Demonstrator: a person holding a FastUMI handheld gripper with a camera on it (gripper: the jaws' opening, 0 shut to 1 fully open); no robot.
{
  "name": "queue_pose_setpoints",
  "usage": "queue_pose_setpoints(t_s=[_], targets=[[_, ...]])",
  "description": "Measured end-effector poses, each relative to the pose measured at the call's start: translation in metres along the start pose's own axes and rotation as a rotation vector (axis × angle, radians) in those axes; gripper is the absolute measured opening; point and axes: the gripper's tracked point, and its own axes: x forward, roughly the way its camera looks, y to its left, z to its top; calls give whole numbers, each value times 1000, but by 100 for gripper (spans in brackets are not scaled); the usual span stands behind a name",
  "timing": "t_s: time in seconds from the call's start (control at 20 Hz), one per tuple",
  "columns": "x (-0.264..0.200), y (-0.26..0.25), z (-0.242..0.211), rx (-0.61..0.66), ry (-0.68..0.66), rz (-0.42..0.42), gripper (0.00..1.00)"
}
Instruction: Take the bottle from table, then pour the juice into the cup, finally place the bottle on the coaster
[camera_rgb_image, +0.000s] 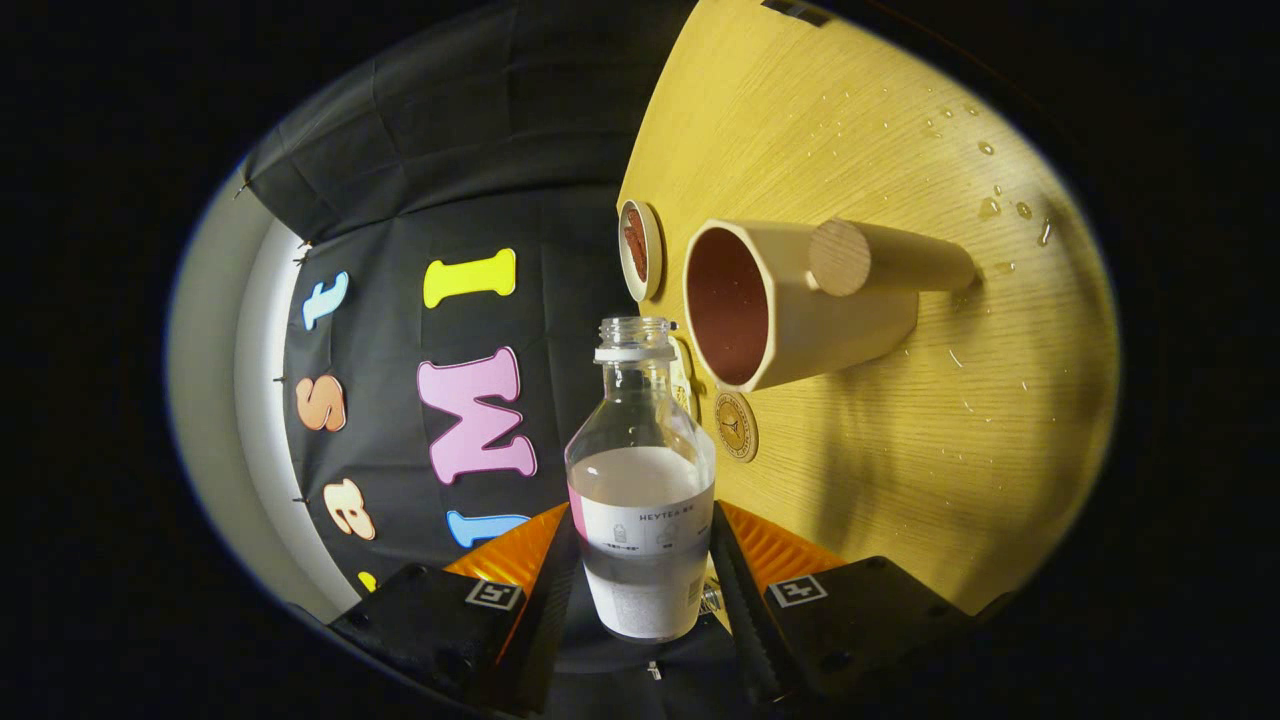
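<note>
My gripper (642, 560) is shut on a clear plastic bottle (640, 480), both fingers pressing its labelled lower body. The bottle has no cap and is partly filled with pale liquid. The whole view is rolled, so the wooden table (900, 450) stands to the right of the bottle. Just ahead of the bottle's open mouth stands a cream cup (800, 310) with a dark brown inside and a round wooden handle. Its opening faces the bottle's neck, a short gap away. No stream of liquid shows. A small round coaster with an emblem (736, 426) lies on the table between the cup and the fingers.
A small round dish with a brown centre (640, 250) sits at the table's edge beyond the cup. Several drops of liquid (990, 205) are scattered over the wood behind the cup's handle. The black cloth wall lies past the table's edge.
</note>
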Motion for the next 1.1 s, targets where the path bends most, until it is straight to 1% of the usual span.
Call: queue_pose_setpoints(t_s=[0.7, 1.1], targets=[[4, 7, -3, 112, 10, 10, 74], [4, 8, -5, 117, 20, 15, 74]])
